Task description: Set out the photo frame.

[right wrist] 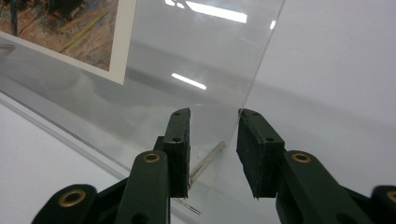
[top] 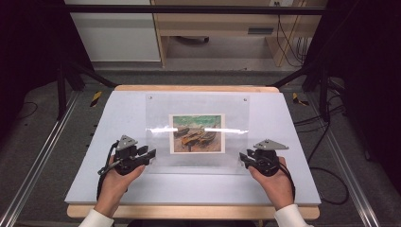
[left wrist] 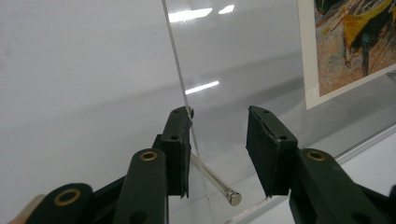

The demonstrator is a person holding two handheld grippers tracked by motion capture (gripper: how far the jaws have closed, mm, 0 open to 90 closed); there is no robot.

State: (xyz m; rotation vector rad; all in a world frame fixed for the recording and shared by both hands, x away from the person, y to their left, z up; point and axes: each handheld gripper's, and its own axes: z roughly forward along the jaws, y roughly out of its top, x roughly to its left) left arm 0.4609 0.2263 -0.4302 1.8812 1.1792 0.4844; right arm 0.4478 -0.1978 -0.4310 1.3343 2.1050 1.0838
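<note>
A clear acrylic frame (top: 196,132) holding a painted print (top: 196,133) of boats lies on the white table top (top: 283,189), its long axis running left to right across the table. We take the frame as our landmark. Our left gripper (top: 150,154) sits at the frame's near-left corner and our right gripper (top: 243,158) at its near-right corner; each is about equally near its own side edge.

In the left gripper view, the left gripper (left wrist: 219,140) has its jaws spread, and the frame's side edge (left wrist: 180,79) runs up and away from the inner face of one jaw, touching or just beside it. The clear panel appears tilted up off the table here. A metal standoff pin (left wrist: 217,179) projects from the panel, between the jaws and low. In the right gripper view, the right gripper (right wrist: 213,140) likewise has its jaws spread, with the opposite side edge (right wrist: 264,60) rising from just beside one jaw, and a second pin (right wrist: 208,161) lying in the gap.

We judge that the coming move turns on this: each side edge lies along one jaw rather than midway, so each gripper needs a small sideways shift toward the print before closing. Outward of the frame, the table offers open room on both sides; toward us a bare strip remains before the table's near edge.
</note>
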